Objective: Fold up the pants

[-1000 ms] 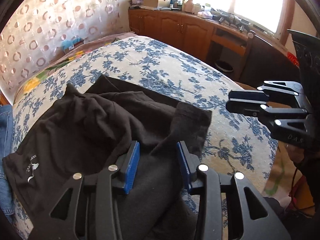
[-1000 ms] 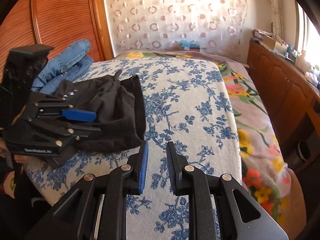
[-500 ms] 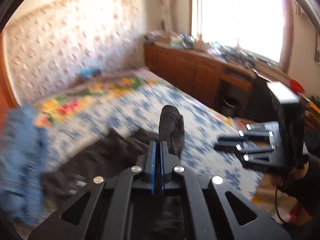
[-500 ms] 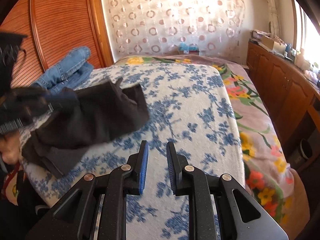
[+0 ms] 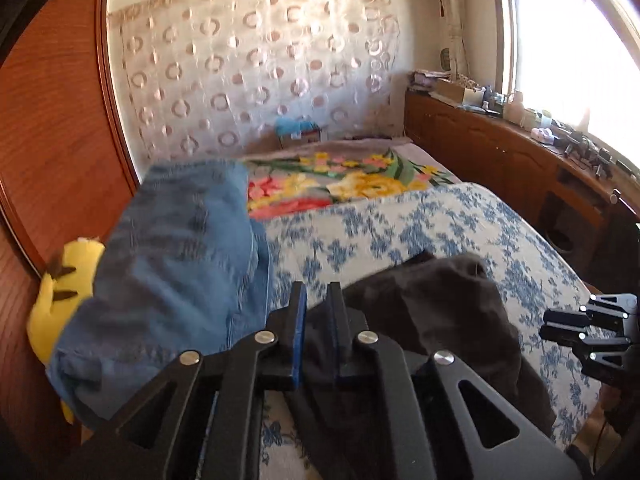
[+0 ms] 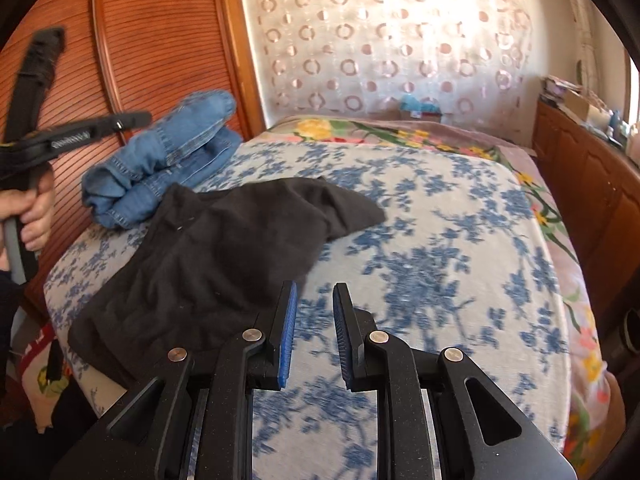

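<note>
Left hand-held gripper (image 5: 316, 320) has its jaws a narrow gap apart and opening; in my left wrist view dark fabric of the pants (image 5: 440, 312) shows behind and below the gap, but I cannot tell whether any is between the pads, and from the right wrist view that gripper (image 6: 136, 118) hangs in the air over the bed's left edge with nothing in it. Right hand-held gripper (image 6: 314, 332) keeps its jaws slightly apart and holds nothing, hovering over the bed (image 6: 440, 280). Black pants lie crumpled on the blue-flowered cover, their near edge just left of my right gripper's left finger (image 6: 286, 332), well below the left gripper. Jeans (image 6: 176, 152) lie bunched beyond the pants.
</note>
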Demonstrator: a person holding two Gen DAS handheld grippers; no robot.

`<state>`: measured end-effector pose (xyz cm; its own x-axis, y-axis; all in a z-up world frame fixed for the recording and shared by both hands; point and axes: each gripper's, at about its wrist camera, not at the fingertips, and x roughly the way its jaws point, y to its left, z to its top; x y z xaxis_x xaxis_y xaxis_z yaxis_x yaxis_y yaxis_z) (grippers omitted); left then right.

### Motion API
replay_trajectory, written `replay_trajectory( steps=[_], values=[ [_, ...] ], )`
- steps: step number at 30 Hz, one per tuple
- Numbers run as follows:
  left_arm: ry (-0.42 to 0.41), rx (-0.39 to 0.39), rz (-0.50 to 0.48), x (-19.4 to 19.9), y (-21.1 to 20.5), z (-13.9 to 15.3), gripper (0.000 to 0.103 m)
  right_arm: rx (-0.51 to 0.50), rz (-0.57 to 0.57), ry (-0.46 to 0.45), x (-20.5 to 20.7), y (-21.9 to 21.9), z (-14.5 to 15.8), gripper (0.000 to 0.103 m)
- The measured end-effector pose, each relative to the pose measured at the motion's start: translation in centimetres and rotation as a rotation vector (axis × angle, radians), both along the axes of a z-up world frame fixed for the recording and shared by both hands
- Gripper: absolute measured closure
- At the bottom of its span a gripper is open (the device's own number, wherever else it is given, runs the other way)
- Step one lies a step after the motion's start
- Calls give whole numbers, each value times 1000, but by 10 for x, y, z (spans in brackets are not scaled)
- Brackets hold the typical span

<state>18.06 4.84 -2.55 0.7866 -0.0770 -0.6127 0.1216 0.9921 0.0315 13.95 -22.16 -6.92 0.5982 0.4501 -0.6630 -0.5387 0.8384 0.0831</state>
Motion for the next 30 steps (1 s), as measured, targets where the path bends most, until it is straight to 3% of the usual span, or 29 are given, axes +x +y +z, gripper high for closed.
replay_trajectory(
  steps=[3, 7, 9, 10, 12, 15, 30],
  values=[
    [12, 2, -19, -6, -3, -14, 69, -12, 15, 8, 0, 9, -3, 86],
    [24, -16, -36, -10, -6, -22, 60, -15, 29, 14, -2, 20, -5, 86],
    [25, -39, -43, -10, -6, -23, 41, -12, 41, 15, -4, 25, -5, 85],
    [22, -52, -46, -11, -5, -23, 36, -11, 51, 16, -4, 30, -5, 84],
    [21, -66, -46, -15, -4, -24, 36, -18, 61, 17, -4, 39, -5, 77],
    [13, -71, -35, -20, 0, -25, 36, -18, 85, 17, -6, 54, -4, 75],
    [22, -84, 5, -59, 29, -37, 36, -14, 305, 77, -64, 133, -17, 73]
  ],
)
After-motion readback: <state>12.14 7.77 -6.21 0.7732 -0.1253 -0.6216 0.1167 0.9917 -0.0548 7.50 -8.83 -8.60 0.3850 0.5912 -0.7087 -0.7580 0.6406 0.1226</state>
